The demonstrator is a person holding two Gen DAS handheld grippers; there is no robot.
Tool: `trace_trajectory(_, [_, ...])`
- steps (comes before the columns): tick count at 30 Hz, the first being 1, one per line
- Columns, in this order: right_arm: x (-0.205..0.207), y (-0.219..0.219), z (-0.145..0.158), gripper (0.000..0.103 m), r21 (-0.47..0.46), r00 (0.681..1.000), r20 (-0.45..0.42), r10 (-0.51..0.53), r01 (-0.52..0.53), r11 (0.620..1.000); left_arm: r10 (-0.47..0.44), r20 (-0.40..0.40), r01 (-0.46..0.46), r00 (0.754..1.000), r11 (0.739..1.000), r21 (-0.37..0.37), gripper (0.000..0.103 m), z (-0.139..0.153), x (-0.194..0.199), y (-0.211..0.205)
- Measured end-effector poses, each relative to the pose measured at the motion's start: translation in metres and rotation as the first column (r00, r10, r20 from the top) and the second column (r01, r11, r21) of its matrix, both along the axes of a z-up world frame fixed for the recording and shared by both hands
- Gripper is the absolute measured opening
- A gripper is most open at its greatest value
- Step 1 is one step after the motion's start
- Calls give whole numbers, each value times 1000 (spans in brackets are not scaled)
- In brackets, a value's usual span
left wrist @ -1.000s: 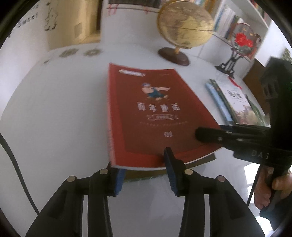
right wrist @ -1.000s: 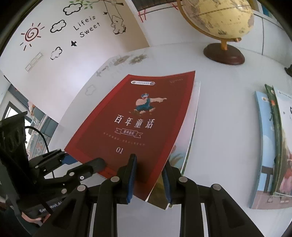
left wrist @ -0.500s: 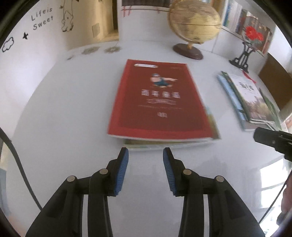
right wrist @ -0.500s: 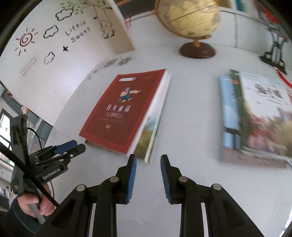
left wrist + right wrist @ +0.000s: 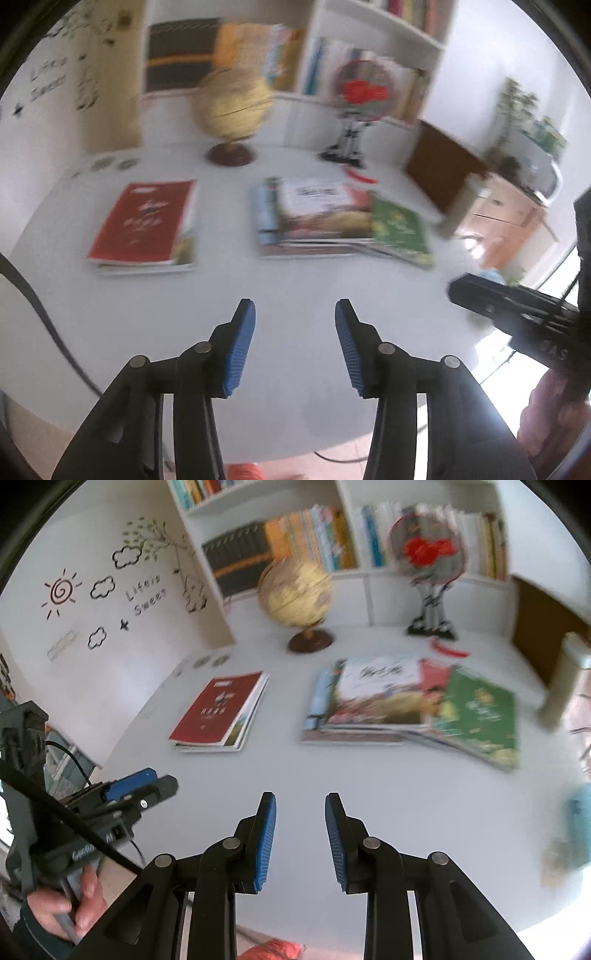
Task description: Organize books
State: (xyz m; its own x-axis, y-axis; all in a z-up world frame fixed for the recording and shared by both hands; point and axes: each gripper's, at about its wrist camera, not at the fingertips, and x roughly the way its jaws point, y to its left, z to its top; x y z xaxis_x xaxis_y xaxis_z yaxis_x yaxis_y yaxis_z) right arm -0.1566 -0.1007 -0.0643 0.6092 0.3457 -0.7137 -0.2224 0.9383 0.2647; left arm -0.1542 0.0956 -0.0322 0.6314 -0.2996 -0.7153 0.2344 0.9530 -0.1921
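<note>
on the table point(image 5: 369, 794), red book point(image 5: 218, 709) tops a small stack.

White bookshelf point(image 5: 354, 579) – doodled wall point(image 5: 92, 602) beside it.

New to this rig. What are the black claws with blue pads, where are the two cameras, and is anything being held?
No robot here: a person holds a two-finger gripper in each hand, and each gripper carries a fisheye camera looking forward along its fingers. The left wrist view shows the left gripper at the bottom; the right wrist view shows the right gripper. Each view also catches the other gripper at its edge.

On the white table lie a red book stacked on another book, a spread pile of picture books with a green book at its right, a globe and a fan ornament on a stand.

Both grippers are open and empty, above the table's near edge.
</note>
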Motion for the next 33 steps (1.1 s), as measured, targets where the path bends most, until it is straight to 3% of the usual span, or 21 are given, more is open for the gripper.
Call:
trace_trajectory(3, [-19, -29, 21, 33, -1, 998, 41, -57, 57, 998, -28, 27, 27, 999, 999, 17, 49, 13, -6, -32])
trace_trajectory(5, [-24, -43, 27, 38, 10, 994, 52, -97, 97, 995, -23, 47, 23, 999, 1000, 8, 87, 19, -7, -44])
trace_trajectory(8, [-31, -57, 33, 43, 10, 987, 70, -144, 144, 990, -18, 89, 20, 996, 999, -25, 87, 24, -6, -55])
trace_trajectory(14, [-14, -74, 23, 46, 3, 982, 49, -184, 184, 983, -7, 103, 3, 995, 999, 35, 87, 19, 28, -80])
trace_trajectory(22, [79, -83, -5, 48, 0, 980, -14, -196, 197, 981, 12, 74, -17, 997, 997, 71, 87, 1, 113, -88])
trace_trajectory(28, [147, -80, -30, 48, 2, 977, -64, -205, 205, 979, 31, -7, -31, 999, 999, 45, 87, -28, 173, -80])
trace_trajectory(33, [178, -76, -51, 48, 9, 972, -108, -210, 212, 977, 4, -107, 0, 994, 999, 43, 87, -54, 203, -81])
